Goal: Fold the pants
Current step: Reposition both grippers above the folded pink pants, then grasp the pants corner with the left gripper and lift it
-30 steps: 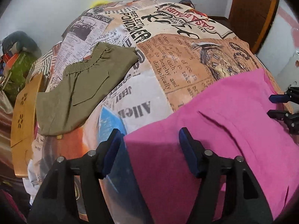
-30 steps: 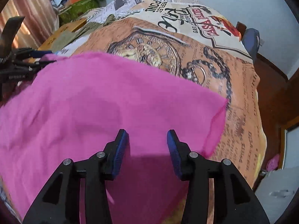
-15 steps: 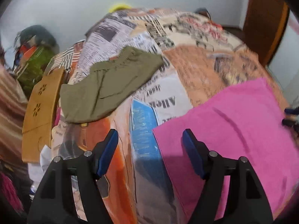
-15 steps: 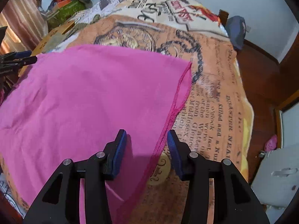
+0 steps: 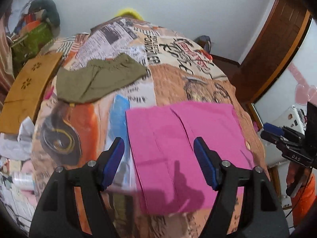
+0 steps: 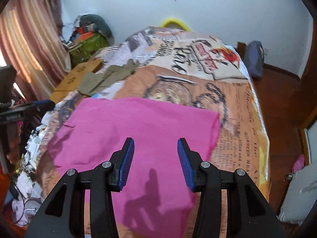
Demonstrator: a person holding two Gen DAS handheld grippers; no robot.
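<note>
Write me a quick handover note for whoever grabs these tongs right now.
Left tongs: open, empty, above the pink pants.
Right tongs: open, empty, above the same pants.
Pink pants: flat rectangle on the bed's printed cover, near edge.
Olive pants: lying farther back, untouched by either tongs.
Done: pink appears folded at least once.
Left: possibly another fold; then perhaps the olive pair.

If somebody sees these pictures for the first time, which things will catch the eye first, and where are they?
First comes the bright pink pants, lying flat on the near part of the bed, right ahead of both open grippers. Next is the busy newspaper-print bedcover that covers the whole bed. Behind, toward the far left side, lie the olive green shorts, apart from the pink pants.
</note>
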